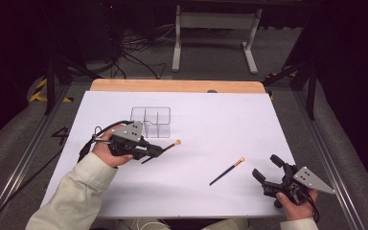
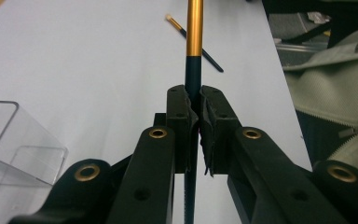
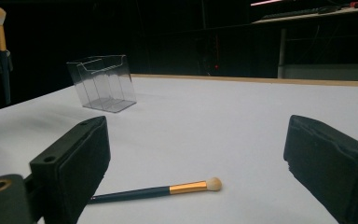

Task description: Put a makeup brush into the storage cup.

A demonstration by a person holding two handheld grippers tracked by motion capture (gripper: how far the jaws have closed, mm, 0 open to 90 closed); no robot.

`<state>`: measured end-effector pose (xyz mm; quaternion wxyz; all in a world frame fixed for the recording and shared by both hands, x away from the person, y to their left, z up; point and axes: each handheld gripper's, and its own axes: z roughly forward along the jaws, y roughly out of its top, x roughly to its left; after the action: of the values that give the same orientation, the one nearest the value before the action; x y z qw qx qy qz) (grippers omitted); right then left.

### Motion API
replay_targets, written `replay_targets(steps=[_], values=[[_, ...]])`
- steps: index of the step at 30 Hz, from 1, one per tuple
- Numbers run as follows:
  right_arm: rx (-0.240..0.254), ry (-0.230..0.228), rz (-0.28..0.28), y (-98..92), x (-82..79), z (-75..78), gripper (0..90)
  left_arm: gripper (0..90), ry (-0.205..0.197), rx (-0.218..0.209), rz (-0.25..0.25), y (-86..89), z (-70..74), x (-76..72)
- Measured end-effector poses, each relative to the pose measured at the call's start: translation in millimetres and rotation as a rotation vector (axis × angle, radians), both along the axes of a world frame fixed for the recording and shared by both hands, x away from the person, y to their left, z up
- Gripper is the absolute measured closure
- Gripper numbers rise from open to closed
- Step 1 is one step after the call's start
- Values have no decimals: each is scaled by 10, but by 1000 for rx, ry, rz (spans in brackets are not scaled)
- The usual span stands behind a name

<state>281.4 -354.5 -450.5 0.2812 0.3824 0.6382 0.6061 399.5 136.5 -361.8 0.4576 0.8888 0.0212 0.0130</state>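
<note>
My left gripper [image 1: 159, 151] is shut on a makeup brush [image 1: 171, 145] with a dark handle, gold ferrule and pale tip, holding it just above the white table. In the left gripper view the pads clamp the brush [image 2: 194, 42] by its dark handle. A second, matching brush [image 1: 227, 171] lies flat on the table at the right. My right gripper [image 1: 265, 168] stands open a short way right of it; in the right gripper view that brush [image 3: 168, 190] lies between and beyond the wide-apart jaws. A clear plastic organiser [image 1: 151, 121] with compartments stands just behind the left gripper.
White sheet [image 1: 206, 120] covers the table, with a wooden edge [image 1: 177, 86] at the far side. Metal rails run along both sides. A white frame [image 1: 215, 33] and cables lie on the floor beyond.
</note>
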Motion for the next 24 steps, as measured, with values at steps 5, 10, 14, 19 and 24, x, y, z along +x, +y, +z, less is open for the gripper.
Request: replay_targets(steps=[5,10,14,19,24], values=[[0,1,0,0,1,-1,75,827,2,-66,44,27,5,3],[2,2,2,1,2,-2,74,827,9,-118,85,38,-7,-4],[1,1,1,1,1,-1,74,827,0,-154,119,53,-4,-7],[0,1,0,0,1,-2,74,827,-17,-210,152,61,-13,-2],[0,1,1,0,1,-2,75,827,-25,-281,186,61,-24,0]])
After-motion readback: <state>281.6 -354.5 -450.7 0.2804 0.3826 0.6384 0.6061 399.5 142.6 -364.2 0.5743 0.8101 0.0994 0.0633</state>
